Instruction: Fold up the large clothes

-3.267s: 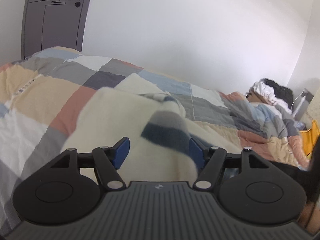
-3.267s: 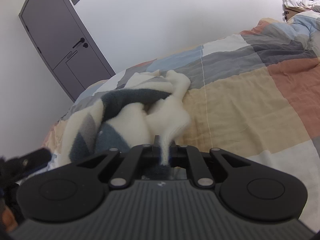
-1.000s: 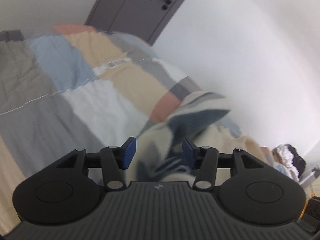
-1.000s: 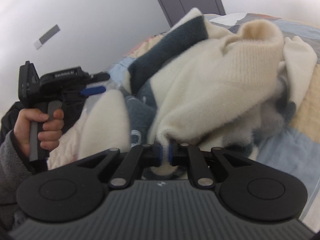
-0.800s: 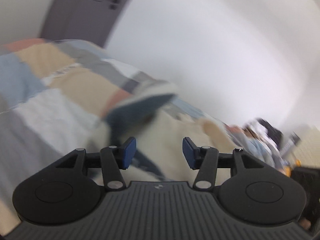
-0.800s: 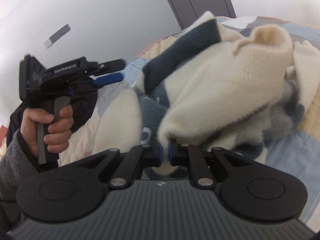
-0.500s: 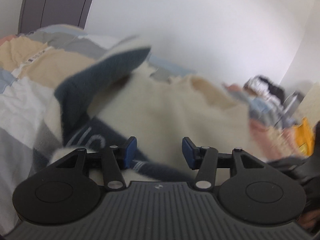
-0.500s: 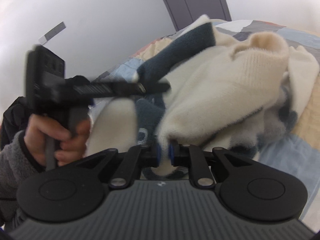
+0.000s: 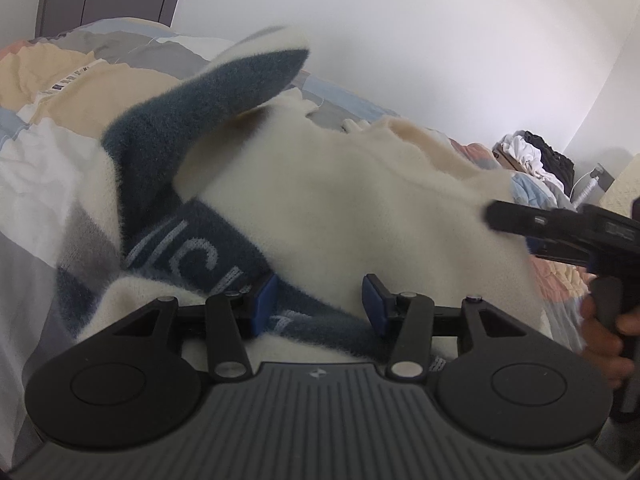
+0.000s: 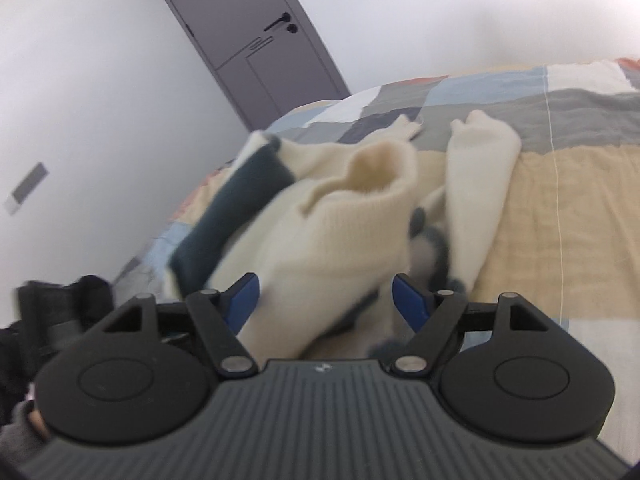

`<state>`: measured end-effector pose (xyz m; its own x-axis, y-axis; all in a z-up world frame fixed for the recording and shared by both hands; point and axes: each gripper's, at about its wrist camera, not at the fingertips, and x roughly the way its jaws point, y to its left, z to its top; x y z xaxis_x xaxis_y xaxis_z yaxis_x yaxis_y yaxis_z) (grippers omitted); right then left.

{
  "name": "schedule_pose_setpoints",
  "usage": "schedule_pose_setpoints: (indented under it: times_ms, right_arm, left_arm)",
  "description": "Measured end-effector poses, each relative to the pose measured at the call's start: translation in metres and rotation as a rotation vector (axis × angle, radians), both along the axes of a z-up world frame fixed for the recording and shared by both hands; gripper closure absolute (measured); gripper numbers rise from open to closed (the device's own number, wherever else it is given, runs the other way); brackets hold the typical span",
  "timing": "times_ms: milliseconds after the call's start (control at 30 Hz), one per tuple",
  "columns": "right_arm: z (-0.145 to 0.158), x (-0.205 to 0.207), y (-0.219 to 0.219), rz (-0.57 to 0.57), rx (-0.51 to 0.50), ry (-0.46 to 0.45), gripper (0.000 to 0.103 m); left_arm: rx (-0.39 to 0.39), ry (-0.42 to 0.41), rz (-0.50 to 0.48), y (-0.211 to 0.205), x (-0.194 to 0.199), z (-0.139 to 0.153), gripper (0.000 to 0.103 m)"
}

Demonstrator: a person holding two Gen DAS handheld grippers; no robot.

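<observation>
Now the left claw [image 9: 318, 300] sits low over the sweater [image 9: 360, 208]. Its blue pads [image 9: 265, 298] stand partly apart. The dark band with white letters runs between them, and the left pad touches that band, but the pads do not look like they squeeze it. So this claw is open, likely waiting to take a new hold. Up and to its left, a dark blue sleeve [image 9: 208, 100] flops over the cream part. Beyond that lies the checked quilt [image 9: 52, 92], which holds the whole sweater up. To the right of this claw, the other tool pokes in, held by a hand [image 9: 604, 340].

On the right side, the right claw [image 10: 326, 300] is opening. Its pads stand wide, with cream wool [image 10: 336, 248] lying loose between them and not pinched. I think it is letting go so the wool can drop flat on the quilt [image 10: 560, 216]. Just ahead of this claw the sweater is bunched in a heap, with its ribbed edge [image 10: 380, 168] curled up. It is not folded neatly yet. Far to the left stands a grey door [image 10: 256, 48].
</observation>
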<state>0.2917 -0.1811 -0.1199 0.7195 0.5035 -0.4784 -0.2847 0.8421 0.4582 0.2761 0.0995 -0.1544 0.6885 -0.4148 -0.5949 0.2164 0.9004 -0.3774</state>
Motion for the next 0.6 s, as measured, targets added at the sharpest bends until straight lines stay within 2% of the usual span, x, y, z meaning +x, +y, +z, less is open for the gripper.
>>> schedule_pose_setpoints:
  times_ms: [100,133,167,200,233,267,367,467,600]
  right_arm:
    - [-0.005,0.015,0.011,-0.044,-0.006,-0.027,0.027]
    - [-0.005,0.016,0.014,-0.052,-0.032,-0.049,0.031]
    - [-0.006,0.019,0.019,-0.06,-0.066,-0.072,0.049]
    - [-0.007,0.019,0.023,-0.056,-0.099,-0.09,0.06]
    - [-0.006,0.016,0.026,-0.05,-0.124,-0.107,0.076]
    - [-0.004,0.012,0.028,-0.04,-0.134,-0.128,0.081]
    - [0.008,-0.007,0.03,0.002,-0.151,-0.197,0.087]
    - [0.02,-0.031,0.033,0.082,-0.127,-0.252,0.087]
    - [0.027,-0.066,0.049,0.214,-0.166,-0.312,0.088]
  left_arm:
    - [-0.031,-0.013,-0.008,0.008,-0.004,0.002,0.049]
    - [-0.043,-0.023,-0.01,0.011,-0.006,0.003,0.049]
    - [-0.056,-0.034,-0.01,0.014,-0.008,0.005,0.049]
    - [-0.068,-0.046,-0.009,0.018,-0.01,0.007,0.049]
    - [-0.079,-0.063,-0.006,0.02,-0.013,0.01,0.049]
    - [-0.09,-0.082,-0.005,0.022,-0.016,0.015,0.049]
    - [-0.122,-0.152,0.001,0.034,-0.027,0.029,0.048]
    - [-0.173,-0.2,0.023,0.045,-0.037,0.038,0.047]
    - [-0.25,-0.246,0.012,0.051,-0.047,0.047,0.047]
